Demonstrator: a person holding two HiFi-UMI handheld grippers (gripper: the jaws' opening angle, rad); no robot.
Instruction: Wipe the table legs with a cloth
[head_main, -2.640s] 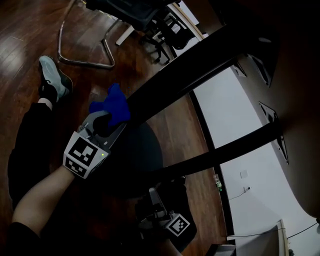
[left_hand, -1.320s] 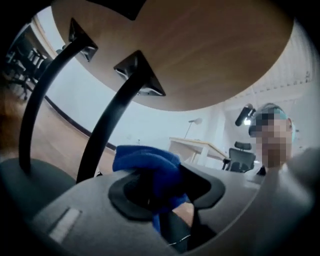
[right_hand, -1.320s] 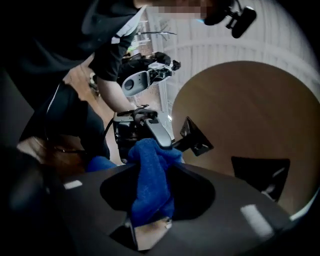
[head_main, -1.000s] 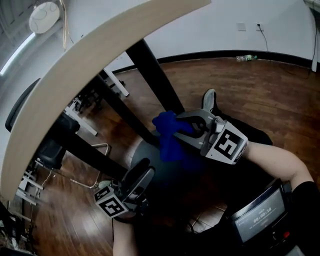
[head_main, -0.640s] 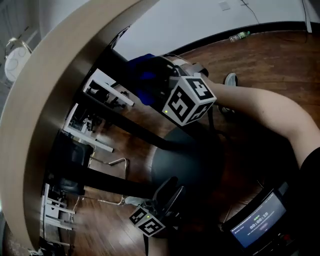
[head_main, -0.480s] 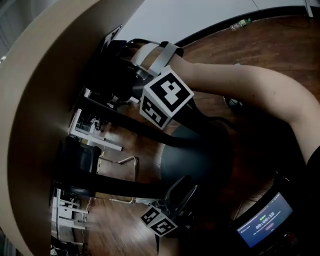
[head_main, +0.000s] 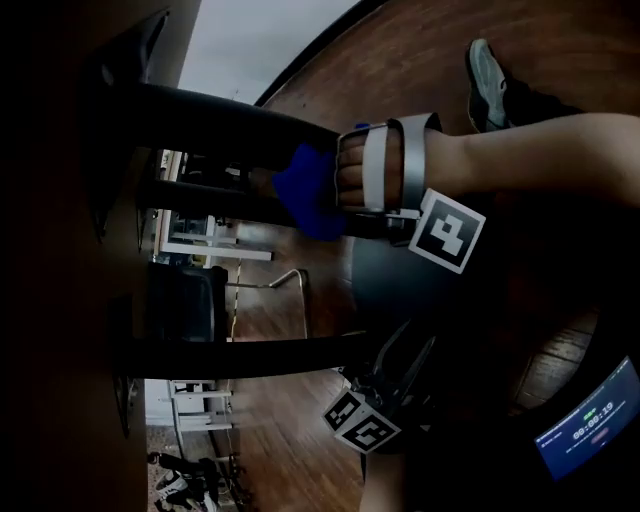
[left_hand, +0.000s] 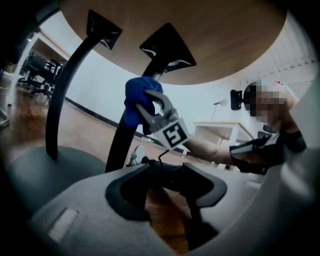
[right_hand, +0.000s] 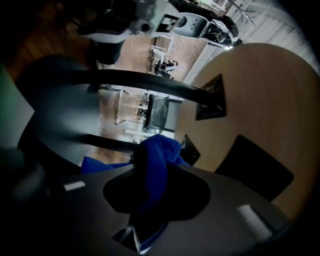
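My right gripper (head_main: 330, 195) is shut on a blue cloth (head_main: 303, 188) and holds it against a black table leg (head_main: 225, 112) just below the wooden tabletop's underside (left_hand: 215, 45). In the right gripper view the cloth (right_hand: 155, 167) bulges up between the jaws, with the leg (right_hand: 150, 82) beyond it. The left gripper view shows the cloth (left_hand: 135, 100) wrapped on that leg (left_hand: 122, 137). My left gripper (head_main: 405, 352) hangs lower, over the table's grey round base (left_hand: 47, 167). Its jaws (left_hand: 167, 187) have just been closing but stand apart with nothing between them.
A second black leg (left_hand: 62, 95) rises from the same base. Office chairs (head_main: 185, 300) and a chrome chair frame (head_main: 290, 290) stand on the wood floor beyond. My shoe (head_main: 488, 70) rests on the floor, and a lit screen (head_main: 598, 420) sits at the lower right.
The head view has swung round and darkened under the table. The right gripper has rolled over and carried the cloth along the leg. The left gripper has sunk lower.
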